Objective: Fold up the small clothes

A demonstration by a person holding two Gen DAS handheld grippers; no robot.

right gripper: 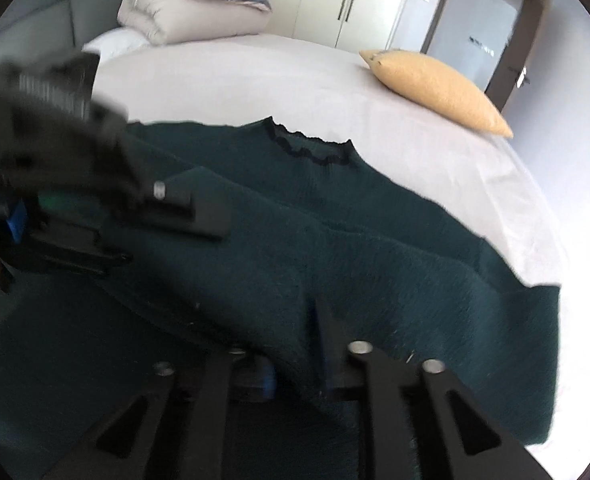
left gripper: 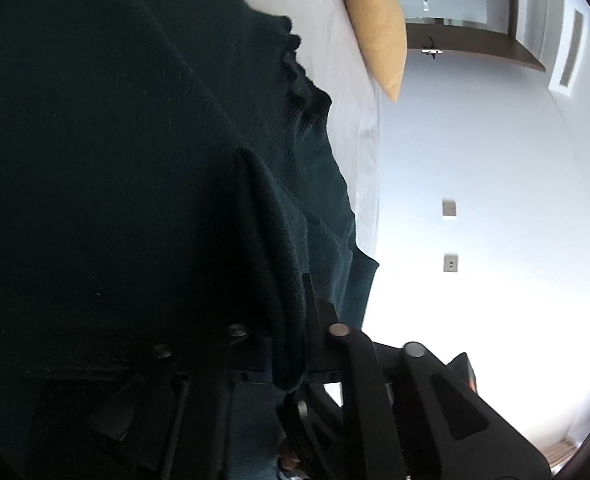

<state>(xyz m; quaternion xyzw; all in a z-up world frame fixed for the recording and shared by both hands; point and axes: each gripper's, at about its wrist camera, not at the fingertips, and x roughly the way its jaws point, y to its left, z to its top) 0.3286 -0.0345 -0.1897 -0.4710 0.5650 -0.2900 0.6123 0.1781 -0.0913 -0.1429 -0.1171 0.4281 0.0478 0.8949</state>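
A dark green knit sweater (right gripper: 335, 208) with a black frilled neckline (right gripper: 315, 150) lies on the white bed (right gripper: 235, 88). My right gripper (right gripper: 295, 344) is shut on a fold of its near edge, lifting it. My left gripper (right gripper: 199, 216) shows blurred at the left of the right wrist view, over the sweater's left part. In the left wrist view, rolled sideways, the left gripper (left gripper: 291, 320) is shut on a fold of the sweater (left gripper: 135, 140), which fills most of that view.
A yellow pillow (right gripper: 435, 88) lies on the bed at the far right; it also shows in the left wrist view (left gripper: 379, 28). A folded beige duvet (right gripper: 191, 8) sits at the bed's head. A door (right gripper: 483, 36) and wardrobe stand behind.
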